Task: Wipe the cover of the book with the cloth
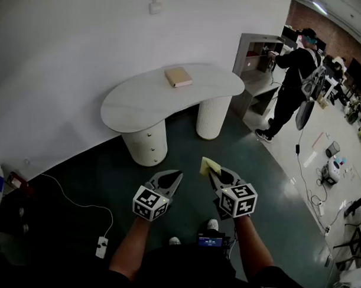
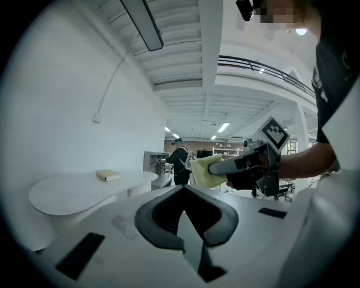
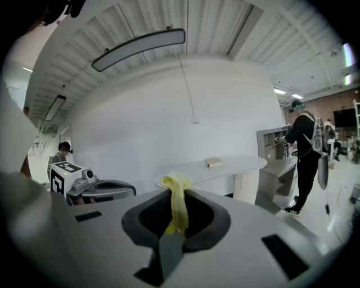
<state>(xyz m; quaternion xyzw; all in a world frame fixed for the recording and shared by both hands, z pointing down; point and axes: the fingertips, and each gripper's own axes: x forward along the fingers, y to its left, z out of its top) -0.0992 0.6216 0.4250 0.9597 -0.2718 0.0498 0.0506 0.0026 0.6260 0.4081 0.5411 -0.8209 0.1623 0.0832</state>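
Observation:
A tan book (image 1: 178, 76) lies flat on the white curved table (image 1: 140, 100), far ahead of both grippers; the book (image 2: 107, 175) shows small in the left gripper view and the book (image 3: 214, 162) likewise in the right gripper view. My right gripper (image 1: 211, 170) is shut on a yellow cloth (image 1: 208, 165), which sticks up between its jaws as a bunched cloth (image 3: 176, 202). My left gripper (image 1: 177, 174) is shut with nothing in it, level beside the right one. From the left gripper view the right gripper (image 2: 220, 167) holds the cloth (image 2: 205, 171) out in the air.
The table stands on two ribbed white pedestals (image 1: 212, 116) against a white wall. A person in black (image 1: 292, 79) stands at a grey shelf unit (image 1: 257, 57) to the right. A cable and power strip (image 1: 101, 246) lie on the dark floor at left.

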